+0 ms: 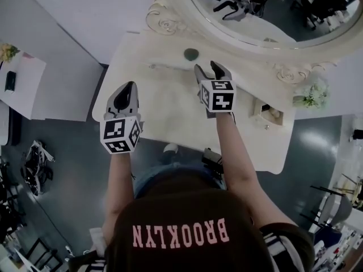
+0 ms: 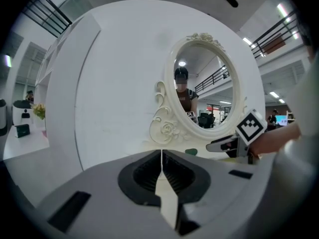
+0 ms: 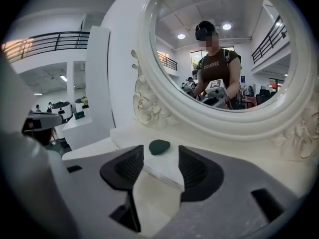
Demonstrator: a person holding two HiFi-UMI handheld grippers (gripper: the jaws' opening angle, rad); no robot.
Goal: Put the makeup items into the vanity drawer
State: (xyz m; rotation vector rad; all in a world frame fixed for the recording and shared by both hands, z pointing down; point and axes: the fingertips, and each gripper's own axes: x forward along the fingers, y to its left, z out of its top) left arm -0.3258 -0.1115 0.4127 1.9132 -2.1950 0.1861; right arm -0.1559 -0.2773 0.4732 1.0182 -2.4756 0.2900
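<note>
Vanity tabletop [image 1: 170, 112]: cream, pale surface, carrying an oval mirror [image 1: 272, 16] in an ornate carved frame along its far edge.

Dark green item [image 1: 191, 54]: small, rounded, lying on the tabletop just in front of the mirror's lower left rim. In the right gripper view it sits straight ahead of the fingers, apart from them.

Pale flat item [image 1: 170, 67]: long and whitish, lying on the tabletop just in front of the green one, a little further from the mirror. In the right gripper view its near edge shows low in the gap between the fingers; contact cannot be told.

Right gripper [image 1: 209, 69]: held over the tabletop below the mirror's middle, pointing at the mirror. Fingers apart, nothing clamped.

Left gripper [image 1: 127, 88]: held over the tabletop's near left corner, further from the mirror than the right one. Fingers together, only a thin seam between the pads, nothing in them.

Small open compartment [image 1: 267, 113]: below the mirror's right end, at the tabletop's right part; contents too small to tell.

Flowers [image 1: 309, 95]: pale sprig, beside the mirror's lower right scrollwork.

Mirror reflection: person and both grippers.
</note>
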